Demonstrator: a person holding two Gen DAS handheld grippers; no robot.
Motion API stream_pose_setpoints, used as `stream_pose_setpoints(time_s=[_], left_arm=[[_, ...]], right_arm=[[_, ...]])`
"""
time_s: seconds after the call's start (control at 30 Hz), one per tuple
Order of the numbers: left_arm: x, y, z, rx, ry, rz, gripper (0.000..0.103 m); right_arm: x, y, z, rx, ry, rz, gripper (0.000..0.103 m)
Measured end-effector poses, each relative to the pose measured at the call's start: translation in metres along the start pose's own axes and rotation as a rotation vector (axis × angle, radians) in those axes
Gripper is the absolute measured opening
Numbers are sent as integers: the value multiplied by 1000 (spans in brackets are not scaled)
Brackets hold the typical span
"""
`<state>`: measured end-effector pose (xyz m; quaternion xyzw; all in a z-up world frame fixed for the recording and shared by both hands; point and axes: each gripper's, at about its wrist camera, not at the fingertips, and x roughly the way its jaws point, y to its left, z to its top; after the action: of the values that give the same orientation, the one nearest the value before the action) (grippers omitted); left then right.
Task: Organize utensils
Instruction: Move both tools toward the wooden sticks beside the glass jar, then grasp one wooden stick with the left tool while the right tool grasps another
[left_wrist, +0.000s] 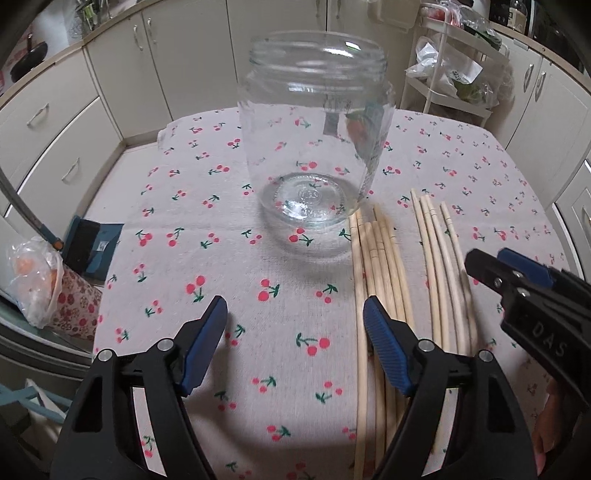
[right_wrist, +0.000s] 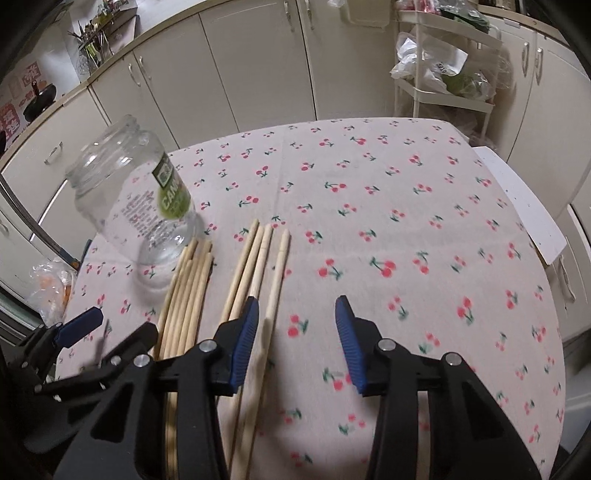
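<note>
You have one glass jar and two loose groups of wooden chopsticks on the cherry-print tablecloth. Take the jar as your landmark: it stands upright and empty, mouth up, with a threaded neck, a thick ribbed base and a green label plus printed text on its far side from the left camera. The near bundle of chopsticks lies just beside the jar's base on its right, tips almost touching the glass; about six sticks show, though overlap makes the count uncertain. The second group of chopsticks lies further right of the jar, parallel to the first: three close together and one slightly apart, four in all. Every stick is pale, round, slim and tapered, with fine grooved rings near the far end.

Your left gripper hangs in front of the jar, its two jaws spread wide with nothing between them; its right blue ribbed pad overlaps the near bundle in view. Your right gripper sits to the right of the jar over the second group, jaws likewise wide apart and holding nothing, with the lone outer stick running just inside its left pad. Both have black plastic frames and blue ridged pads.
</note>
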<state>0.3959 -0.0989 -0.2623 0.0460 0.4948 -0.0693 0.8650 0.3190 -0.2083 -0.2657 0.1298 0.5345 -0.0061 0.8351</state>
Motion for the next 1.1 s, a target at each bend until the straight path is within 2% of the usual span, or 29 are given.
stream_pose_setpoints(time_s=[0.2,0.3,0.43,0.47,0.57,0.8,0.97,1.0,1.1], left_arm=[[5,1,1,4,-6,8,69],[4,2,2,7,-13,5,62],[-2,-6,-3,55,-29,-3,34],[-4,-10,-5,70,-29,-3,24],[-10,-15,-12,82,-14,-21,7],[-30,0,-40,15,46,-98,5],[-35,10,-45,-12,84,-134,6],[-34,11,-42,-10,73,-118,6],[-27,12,-28,-15,56,-96,9]], right_arm=[[11,7,6,-52,6,-45,42],[14,11,7,-98,-6,-59,33],[12,19,1,-173,-20,-55,13],[11,21,-1,-187,-17,-53,11],[7,18,-4,-187,0,-30,7],[-10,-11,-19,-129,74,67,6],[-12,-19,-21,-119,97,88,6],[-12,-19,-19,-122,94,79,8],[-9,-16,-12,-133,72,62,34]])
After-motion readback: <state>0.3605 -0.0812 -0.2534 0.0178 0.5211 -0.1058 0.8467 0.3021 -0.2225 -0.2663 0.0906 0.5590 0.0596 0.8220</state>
